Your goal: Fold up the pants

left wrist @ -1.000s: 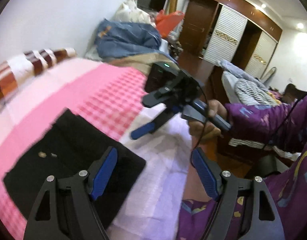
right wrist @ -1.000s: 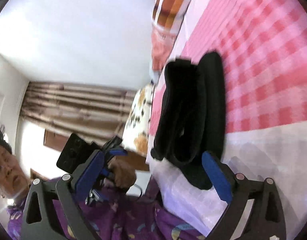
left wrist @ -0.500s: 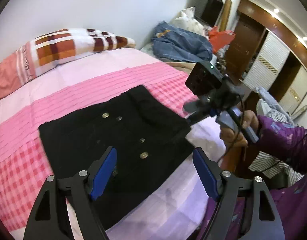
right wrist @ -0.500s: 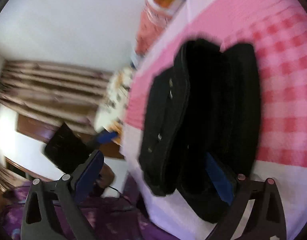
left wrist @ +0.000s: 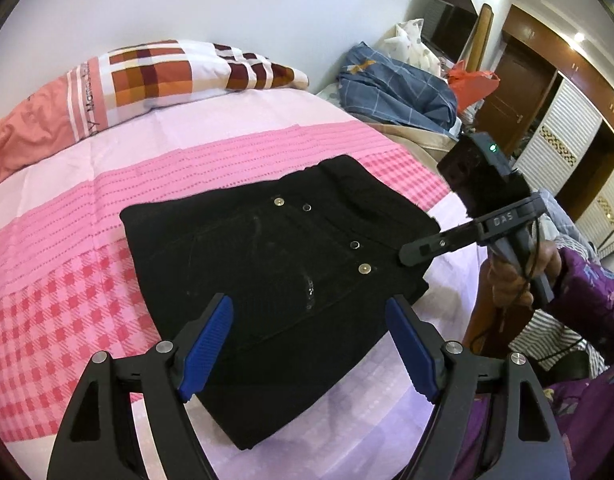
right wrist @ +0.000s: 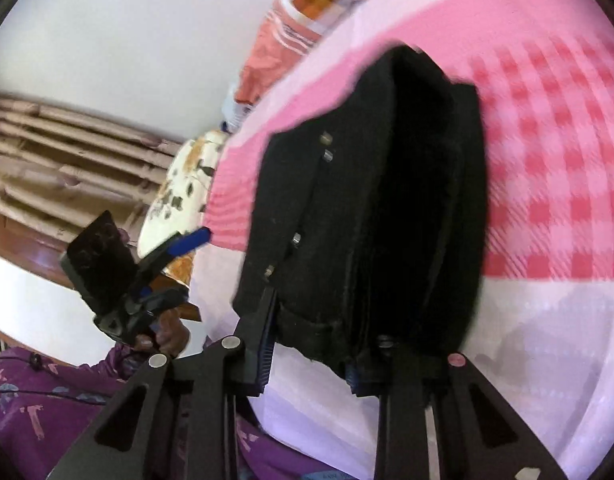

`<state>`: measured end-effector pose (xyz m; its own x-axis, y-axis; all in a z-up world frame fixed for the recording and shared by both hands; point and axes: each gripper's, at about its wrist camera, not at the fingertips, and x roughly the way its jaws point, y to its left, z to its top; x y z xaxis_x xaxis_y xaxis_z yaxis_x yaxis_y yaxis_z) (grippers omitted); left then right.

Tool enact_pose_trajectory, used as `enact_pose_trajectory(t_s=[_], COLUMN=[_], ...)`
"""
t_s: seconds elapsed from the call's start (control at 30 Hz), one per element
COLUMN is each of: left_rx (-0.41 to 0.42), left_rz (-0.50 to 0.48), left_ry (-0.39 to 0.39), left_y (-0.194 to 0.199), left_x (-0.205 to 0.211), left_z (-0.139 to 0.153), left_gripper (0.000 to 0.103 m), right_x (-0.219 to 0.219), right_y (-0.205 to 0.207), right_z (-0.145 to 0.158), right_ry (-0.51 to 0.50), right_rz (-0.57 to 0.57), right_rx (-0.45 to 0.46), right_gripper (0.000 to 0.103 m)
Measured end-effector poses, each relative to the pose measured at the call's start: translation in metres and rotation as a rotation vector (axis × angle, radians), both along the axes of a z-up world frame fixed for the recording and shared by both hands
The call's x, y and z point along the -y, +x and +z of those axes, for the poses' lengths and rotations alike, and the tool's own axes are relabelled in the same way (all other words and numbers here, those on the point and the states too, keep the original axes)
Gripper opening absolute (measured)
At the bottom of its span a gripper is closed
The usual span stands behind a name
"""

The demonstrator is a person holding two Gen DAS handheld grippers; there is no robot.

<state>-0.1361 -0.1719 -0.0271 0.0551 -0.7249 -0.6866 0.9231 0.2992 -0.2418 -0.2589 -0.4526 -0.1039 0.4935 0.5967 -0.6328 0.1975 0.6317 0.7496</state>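
Observation:
Black pants point(left wrist: 267, 272) lie folded into a thick stack on the pink checked bed sheet point(left wrist: 59, 280), metal buttons facing up. My left gripper point(left wrist: 307, 306) hovers open just above the stack's near edge, nothing between its blue pads. My right gripper point(left wrist: 419, 250) reaches onto the stack's right end, held by a hand point(left wrist: 515, 276). In the right wrist view the pants point(right wrist: 367, 200) fill the middle, and the right gripper point(right wrist: 313, 344) has its jaws closing on the stack's near end, with the fabric layers pinched between the pads. The left gripper point(right wrist: 175, 248) shows at the left, off the bed's edge.
A plaid pillow point(left wrist: 167, 76) lies at the head of the bed by the wall. Blue bedding point(left wrist: 395, 88) is heaped past the bed's far corner, with a wardrobe point(left wrist: 567, 132) behind. The person's purple sleeve point(left wrist: 587, 308) is at the right. Brown curtains point(right wrist: 47, 160) hang behind the left gripper.
My left gripper has swung over the pants and tipped down towards them, still open. The right gripper moved onto the stack's end and its jaws narrowed from wide apart onto the fabric.

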Motion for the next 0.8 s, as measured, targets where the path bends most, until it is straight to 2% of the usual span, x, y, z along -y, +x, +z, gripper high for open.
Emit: enact_pose_trajectory(t_s=[0.1, 0.2, 0.3, 0.33, 0.37, 0.47, 0.53, 0.57, 0.6, 0.67, 0.7, 0.77, 0.8], left_rx=[-0.001, -0.01, -0.018, -0.023, -0.033, -0.041, -0.044, -0.043, -0.043, -0.041, -0.037, -0.024, -0.022], left_rz=[-0.005, 0.001, 0.017, 0.023, 0.028, 0.049, 0.059, 0.065, 0.068, 0.07, 0.07, 0.072, 0.075], left_ry=[0.025, 0.037, 0.037, 0.041, 0.048, 0.045, 0.04, 0.036, 0.033, 0.037, 0.039, 0.041, 0.046], left_y=[0.001, 0.002, 0.006, 0.009, 0.012, 0.017, 0.02, 0.022, 0.024, 0.026, 0.026, 0.026, 0.027], left_x=[0.002, 0.001, 0.0, 0.0, 0.0, -0.003, -0.007, -0.008, -0.009, -0.01, -0.01, -0.01, -0.009], left_z=[-0.008, -0.014, -0.018, -0.02, -0.023, -0.025, -0.024, -0.023, -0.023, -0.024, -0.025, -0.026, -0.028], left_gripper=[0.079, 0.079, 0.079, 0.079, 0.079, 0.079, 0.079, 0.079, 0.079, 0.079, 0.079, 0.079, 0.079], right_x=[0.01, 0.014, 0.012, 0.009, 0.01, 0.003, 0.003, 0.003, 0.002, 0.009, 0.014, 0.016, 0.019], right_y=[-0.004, -0.008, -0.008, -0.007, -0.01, -0.008, -0.011, -0.011, -0.012, -0.017, -0.021, -0.023, -0.026], right_z=[-0.008, -0.009, -0.007, -0.007, -0.004, 0.008, 0.009, 0.008, 0.005, -0.007, -0.016, -0.016, -0.015], right_ry=[0.072, 0.092, 0.086, 0.097, 0.137, 0.111, 0.167, 0.162, 0.098, 0.075, 0.12, 0.129, 0.153], right_rz=[-0.061, -0.083, -0.093, -0.101, -0.128, -0.136, -0.168, -0.167, -0.157, -0.167, -0.186, -0.202, -0.218], right_rx=[-0.016, -0.015, -0.019, -0.017, 0.004, 0.018, 0.034, 0.037, 0.019, -0.026, -0.02, -0.001, 0.015], right_gripper=[0.038, 0.04, 0.04, 0.033, 0.03, 0.028, 0.026, 0.025, 0.023, 0.023, 0.022, 0.026, 0.031])
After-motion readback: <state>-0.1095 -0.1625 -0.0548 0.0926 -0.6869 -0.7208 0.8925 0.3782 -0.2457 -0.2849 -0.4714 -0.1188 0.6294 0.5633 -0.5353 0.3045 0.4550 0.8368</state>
